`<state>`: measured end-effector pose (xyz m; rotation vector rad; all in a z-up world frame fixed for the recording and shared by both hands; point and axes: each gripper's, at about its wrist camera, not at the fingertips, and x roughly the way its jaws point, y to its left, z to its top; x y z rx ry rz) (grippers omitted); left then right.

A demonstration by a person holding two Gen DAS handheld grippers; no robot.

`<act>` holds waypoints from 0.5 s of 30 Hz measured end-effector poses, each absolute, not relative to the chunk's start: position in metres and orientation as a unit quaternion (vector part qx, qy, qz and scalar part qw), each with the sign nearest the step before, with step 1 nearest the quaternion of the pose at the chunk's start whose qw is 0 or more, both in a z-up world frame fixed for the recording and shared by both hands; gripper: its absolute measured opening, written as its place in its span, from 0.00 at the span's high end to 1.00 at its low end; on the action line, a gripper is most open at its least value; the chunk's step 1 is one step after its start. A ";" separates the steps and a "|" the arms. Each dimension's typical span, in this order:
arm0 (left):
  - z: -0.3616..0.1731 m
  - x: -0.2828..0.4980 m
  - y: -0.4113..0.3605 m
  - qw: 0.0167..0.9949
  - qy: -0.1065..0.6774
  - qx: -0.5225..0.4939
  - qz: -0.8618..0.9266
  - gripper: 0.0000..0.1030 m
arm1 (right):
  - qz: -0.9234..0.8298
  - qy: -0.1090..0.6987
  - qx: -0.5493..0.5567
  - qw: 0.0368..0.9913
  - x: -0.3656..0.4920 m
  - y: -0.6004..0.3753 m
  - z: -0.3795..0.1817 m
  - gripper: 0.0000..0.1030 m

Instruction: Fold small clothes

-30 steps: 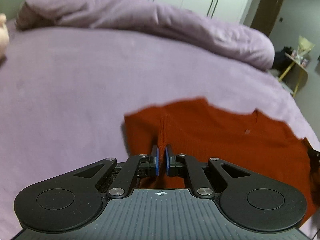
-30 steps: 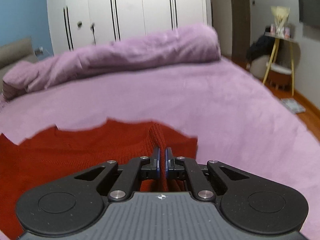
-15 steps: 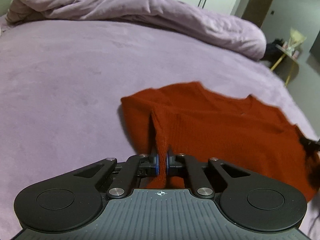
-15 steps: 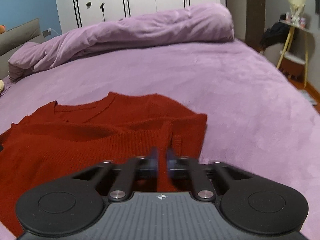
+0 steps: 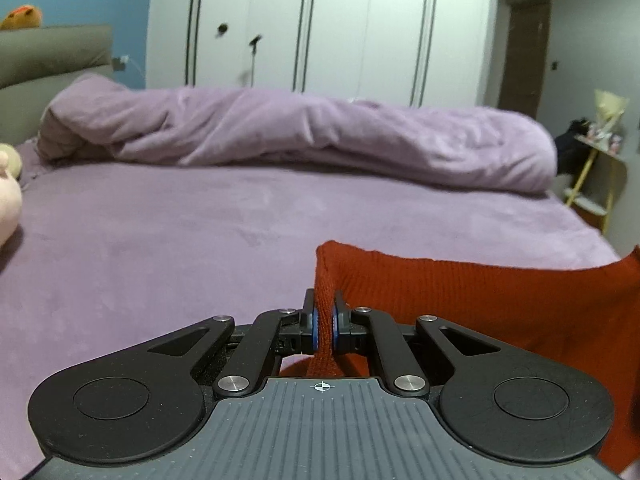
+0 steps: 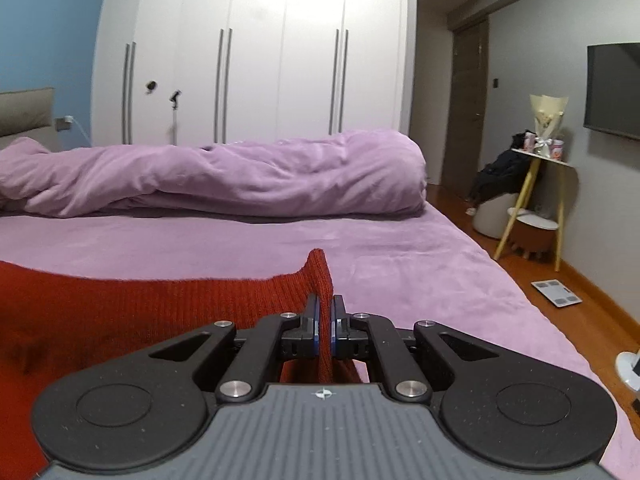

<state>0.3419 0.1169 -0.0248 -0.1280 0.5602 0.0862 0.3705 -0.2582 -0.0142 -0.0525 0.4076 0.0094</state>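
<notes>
A red knitted sweater is held up off the purple bed, stretched between my two grippers. My left gripper is shut on its left edge, with a ridge of knit pinched between the blue pads. In the right wrist view the same sweater spreads to the left. My right gripper is shut on its right edge, and a corner of the knit stands up above the fingers. The lower part of the sweater is hidden behind the gripper bodies.
A rolled purple duvet lies across the far side of the bed, before white wardrobes. A pink plush toy sits at the left edge. A side table, stool and floor scale stand right of the bed.
Both grippers have lifted and tilted up, still shut on the sweater. The sweater lay spread on the bed before; now its held edge hangs taut between them and the views face the wardrobes.
</notes>
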 end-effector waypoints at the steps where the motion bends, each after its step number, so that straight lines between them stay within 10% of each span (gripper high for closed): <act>1: -0.033 0.349 0.115 0.955 0.286 -0.061 0.049 0.93 | 0.003 0.208 -0.023 0.978 0.378 -0.256 -0.018 0.96; 15: -0.076 0.357 0.120 0.942 0.323 -0.051 0.077 0.87 | -0.010 0.259 -0.033 0.965 0.410 -0.247 -0.069 0.96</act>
